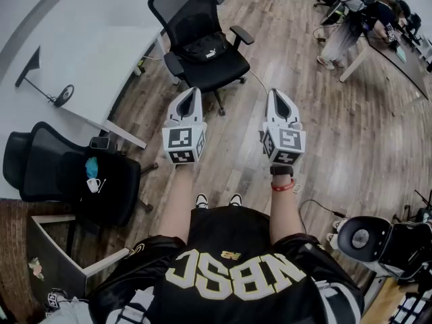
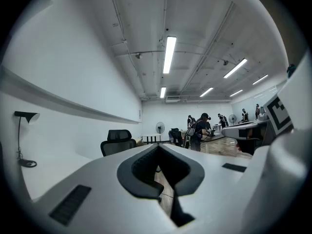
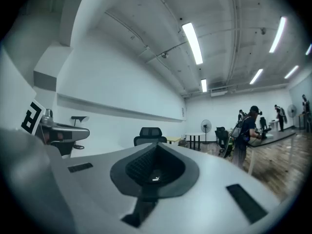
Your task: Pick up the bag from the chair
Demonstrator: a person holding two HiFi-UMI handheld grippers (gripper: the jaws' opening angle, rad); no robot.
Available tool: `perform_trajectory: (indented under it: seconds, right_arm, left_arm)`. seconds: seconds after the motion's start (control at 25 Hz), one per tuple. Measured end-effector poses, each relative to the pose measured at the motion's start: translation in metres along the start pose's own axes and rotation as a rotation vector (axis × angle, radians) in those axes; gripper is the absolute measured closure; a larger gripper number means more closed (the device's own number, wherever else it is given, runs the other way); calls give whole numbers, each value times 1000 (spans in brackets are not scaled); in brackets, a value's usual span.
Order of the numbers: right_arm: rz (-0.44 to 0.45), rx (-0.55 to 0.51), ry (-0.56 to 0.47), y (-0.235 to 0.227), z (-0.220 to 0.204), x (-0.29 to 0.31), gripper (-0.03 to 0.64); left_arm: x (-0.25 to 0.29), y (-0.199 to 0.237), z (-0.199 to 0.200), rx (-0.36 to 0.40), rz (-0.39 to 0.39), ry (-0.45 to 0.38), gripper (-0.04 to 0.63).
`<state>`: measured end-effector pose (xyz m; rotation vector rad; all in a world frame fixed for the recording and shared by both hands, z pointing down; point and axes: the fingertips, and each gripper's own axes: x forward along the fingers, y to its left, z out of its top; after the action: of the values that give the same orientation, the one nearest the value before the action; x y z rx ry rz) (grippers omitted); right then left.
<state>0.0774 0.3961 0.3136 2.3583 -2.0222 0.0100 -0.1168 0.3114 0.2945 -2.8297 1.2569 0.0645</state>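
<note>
The claws of the left gripper (image 1: 194, 90) and right gripper (image 1: 274, 92) are closed on nothing, both aimed at the chair (image 1: 226, 73), because the bag (image 1: 205, 52) on its seat is not yet within reach.

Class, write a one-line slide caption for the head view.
Left gripper and right gripper, shut and empty, face the black bag on an office chair.
</note>
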Motion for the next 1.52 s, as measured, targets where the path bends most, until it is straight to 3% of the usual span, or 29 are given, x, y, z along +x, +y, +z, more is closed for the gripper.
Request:
perform_trajectory:
  seconds: [0.32,0.68,1.0,1.52]
  right_arm:
    - [42,12,8,-27,-10,11,609]
    - [93,60,27,-18,-33,68,609]
    - [151,28,55,-7,-55,189,609]
    - [255,-5,140,31,-55,423,608]
  left_arm:
    - [14,-25,-19,-18,37,28,581]
    - [47,4,-40,-58,68,41,581]
    - [148,58,-72,-60,70,38,581]
    - [316,201,-89,-107,133,85,581]
